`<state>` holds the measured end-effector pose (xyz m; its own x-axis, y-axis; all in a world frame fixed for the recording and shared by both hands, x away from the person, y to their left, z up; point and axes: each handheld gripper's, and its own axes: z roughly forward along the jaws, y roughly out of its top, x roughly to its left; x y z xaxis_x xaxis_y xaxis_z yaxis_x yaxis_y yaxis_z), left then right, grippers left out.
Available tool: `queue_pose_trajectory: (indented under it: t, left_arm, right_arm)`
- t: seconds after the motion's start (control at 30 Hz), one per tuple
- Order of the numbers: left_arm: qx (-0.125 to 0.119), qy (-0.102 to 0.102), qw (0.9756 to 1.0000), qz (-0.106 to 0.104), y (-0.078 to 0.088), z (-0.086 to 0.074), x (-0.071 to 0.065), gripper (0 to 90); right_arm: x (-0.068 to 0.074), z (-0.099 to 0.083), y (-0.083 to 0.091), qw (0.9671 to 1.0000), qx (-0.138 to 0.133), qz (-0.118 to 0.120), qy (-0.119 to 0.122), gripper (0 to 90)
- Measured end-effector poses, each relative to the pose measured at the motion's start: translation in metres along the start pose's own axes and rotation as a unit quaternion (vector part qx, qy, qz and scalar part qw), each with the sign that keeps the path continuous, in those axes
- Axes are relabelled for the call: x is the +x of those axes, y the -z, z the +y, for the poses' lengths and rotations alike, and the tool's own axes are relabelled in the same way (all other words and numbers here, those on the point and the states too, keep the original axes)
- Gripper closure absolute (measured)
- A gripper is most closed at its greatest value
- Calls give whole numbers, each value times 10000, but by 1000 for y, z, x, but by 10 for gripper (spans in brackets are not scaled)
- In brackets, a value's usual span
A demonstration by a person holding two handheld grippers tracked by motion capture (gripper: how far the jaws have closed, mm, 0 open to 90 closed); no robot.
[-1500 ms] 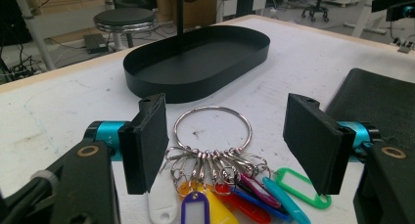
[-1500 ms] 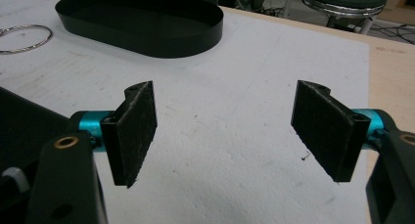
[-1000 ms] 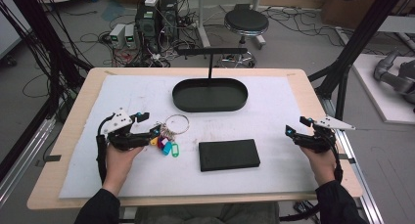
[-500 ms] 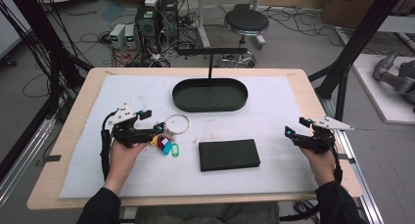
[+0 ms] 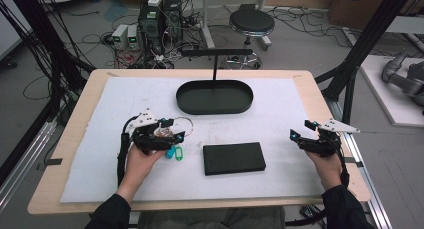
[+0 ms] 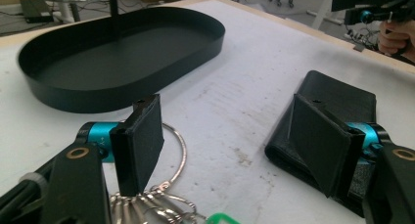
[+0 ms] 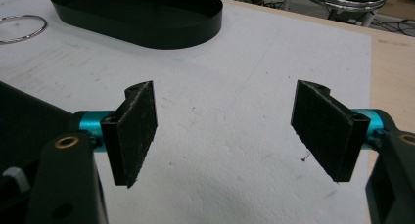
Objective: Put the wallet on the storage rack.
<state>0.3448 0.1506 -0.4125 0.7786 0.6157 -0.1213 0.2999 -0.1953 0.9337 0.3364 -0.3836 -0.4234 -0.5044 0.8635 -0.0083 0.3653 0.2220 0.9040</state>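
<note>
The table (image 5: pixel 300 89) carries a black oval tray (image 5: pixel 214 98) at upper centre of the high view, a black wallet (image 5: pixel 234 158) at lower centre, and a bunch of keys (image 5: pixel 172 139) left of the wallet. The left claw (image 5: pixel 170 129), jaws wide and just narrowed a little, stands over the keys; nothing is gripped yet. It should settle lower, pads either side of the ring (image 6: pixel 178 150), before squeezing. The right claw (image 5: pixel 300 130) waits wide and empty at right.

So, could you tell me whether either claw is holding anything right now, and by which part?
Nothing is held. The left claw stands open over the key ring, its pads not pressing it; the right claw is open over bare mat.
</note>
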Motion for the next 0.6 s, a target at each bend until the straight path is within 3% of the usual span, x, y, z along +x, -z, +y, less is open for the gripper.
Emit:
queue_pose_trajectory:
  t: [0.2, 0.4, 0.6]
  left_arm:
    - [165, -14, 9997, -187, -19, -3, -13, 322]
    - [306, 136, 9986, -414, -40, -5, -25, 362]
    - [558, 302, 9971, -413, -55, -7, -31, 436]
  right_arm:
    - [1, 0, 0, 10000, 1, -4, 24, 259]
    - [2, 0, 0, 10000, -12, -15, 78, 261]
    - [2, 0, 1, 10000, 2, -38, 62, 261]
